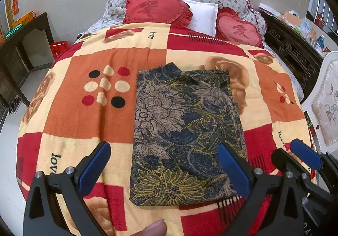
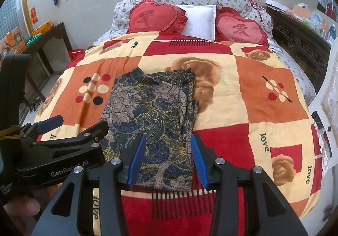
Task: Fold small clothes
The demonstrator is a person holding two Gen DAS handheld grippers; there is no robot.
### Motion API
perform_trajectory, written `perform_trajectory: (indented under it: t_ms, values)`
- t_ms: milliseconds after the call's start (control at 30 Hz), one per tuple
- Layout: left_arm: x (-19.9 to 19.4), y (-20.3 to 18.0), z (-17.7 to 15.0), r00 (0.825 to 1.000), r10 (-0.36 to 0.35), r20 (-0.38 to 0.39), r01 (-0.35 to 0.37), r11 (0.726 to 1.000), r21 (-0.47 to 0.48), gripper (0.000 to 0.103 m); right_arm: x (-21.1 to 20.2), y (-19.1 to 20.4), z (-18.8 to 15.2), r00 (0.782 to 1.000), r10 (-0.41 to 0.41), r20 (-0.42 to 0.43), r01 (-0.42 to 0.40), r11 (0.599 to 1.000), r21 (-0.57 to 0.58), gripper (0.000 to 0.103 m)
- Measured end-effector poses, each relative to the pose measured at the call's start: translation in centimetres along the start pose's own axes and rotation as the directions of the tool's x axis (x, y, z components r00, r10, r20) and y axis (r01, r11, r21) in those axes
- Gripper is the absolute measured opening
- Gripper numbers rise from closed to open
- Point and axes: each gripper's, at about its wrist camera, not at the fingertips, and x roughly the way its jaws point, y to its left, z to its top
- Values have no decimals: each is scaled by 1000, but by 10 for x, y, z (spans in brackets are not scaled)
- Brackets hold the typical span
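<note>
- Left wrist view is showing the garment point(image 1: 186, 130) lying as a folded oblong in the middle of the frame, on the blanket point(image 1: 84, 109) covering the bed.
- Left gripper point(image 1: 164, 164) is hovering with its jaws spread wide over the garment's near end, holding nothing.
- Right gripper point(image 2: 166, 160) is also gaping, less widely, its blue pads sitting above the garment's point(image 2: 152, 117) near right corner, clamping nothing.
- Garment is looking thin, soft and light, likely limp; a pinch at the near corners, through all layers, seems the safest hold, since loose layers may slip apart.
- Right wrist view is showing the stepped layer edges along the garment's right side more plainly, plus the left gripper's side at lower left.
- Left wrist view is showing the garment's whole near hem, which the right view partly hides.
</note>
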Motion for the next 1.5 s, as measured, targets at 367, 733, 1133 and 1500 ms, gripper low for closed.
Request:
perform_trajectory:
  t_ms: [367, 733, 1133, 1500]
  values:
    - [4, -2, -5, 1000, -5, -10, 5, 1000, 5, 103, 3, 2, -4, 1000, 2, -5, -2, 1000, 5, 47]
    - [-6, 2, -8, 999, -32, 4, 32, 999, 6, 103, -10, 9, -8, 1000, -16, 1, 16, 1000, 8, 47]
    - [-8, 6, -10, 998, -58, 10, 58, 998, 2, 103, -18, 11, -10, 999, -43, 6, 43, 999, 5, 47]
    - [-13, 10, -12, 999, -42, 26, 42, 999, -23, 103, -19, 12, -12, 999, -42, -3, 42, 999, -12, 47]
